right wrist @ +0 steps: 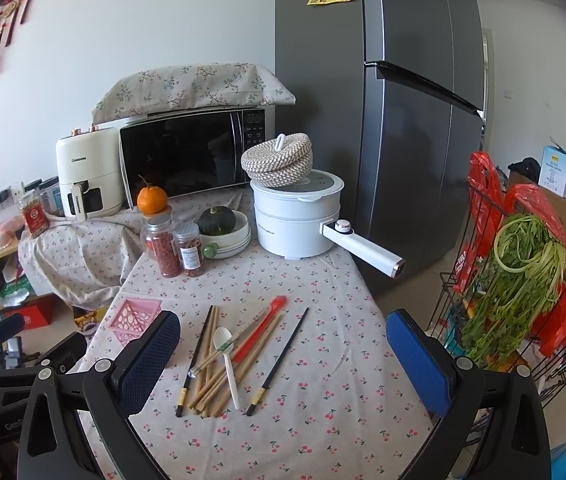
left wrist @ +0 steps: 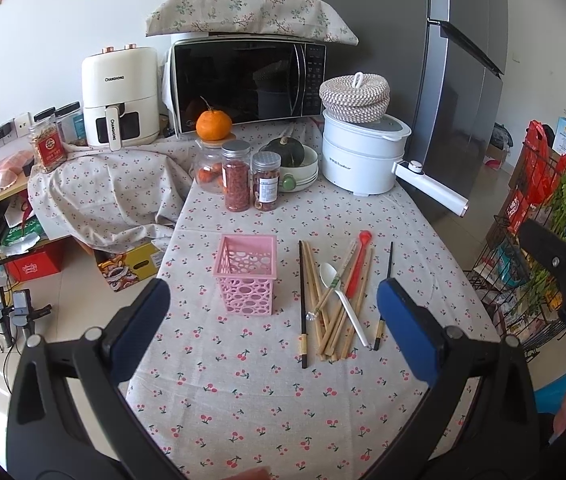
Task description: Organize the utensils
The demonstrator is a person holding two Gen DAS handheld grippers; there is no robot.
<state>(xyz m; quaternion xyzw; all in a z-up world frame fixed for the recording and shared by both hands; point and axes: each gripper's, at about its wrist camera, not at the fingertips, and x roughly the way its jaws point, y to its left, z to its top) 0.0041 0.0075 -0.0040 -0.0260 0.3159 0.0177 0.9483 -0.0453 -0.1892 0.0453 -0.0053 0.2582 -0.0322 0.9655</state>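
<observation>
A pink perforated holder (left wrist: 246, 276) (right wrist: 134, 318) stands upright on the cherry-print tablecloth. To its right lies a loose pile of utensils: wooden chopsticks (left wrist: 337, 316) (right wrist: 213, 376), a white spoon (left wrist: 343, 300) (right wrist: 229, 360), a red spoon (left wrist: 357, 264) (right wrist: 261, 330), and two black chopsticks (left wrist: 303, 304) (right wrist: 279, 364). My left gripper (left wrist: 273, 308) hovers open above the table's near side, holding nothing. My right gripper (right wrist: 283, 340) is open as well, above the pile, and its fingers (left wrist: 551, 252) show at the left wrist view's right edge.
At the back stand two spice jars (left wrist: 251, 176), a bowl with a squash (left wrist: 295, 160), a white electric pot (left wrist: 363, 152) with a long handle, a microwave (left wrist: 247, 80) and an air fryer (left wrist: 119, 96). A wire rack with greens (right wrist: 523, 280) stands right of the table.
</observation>
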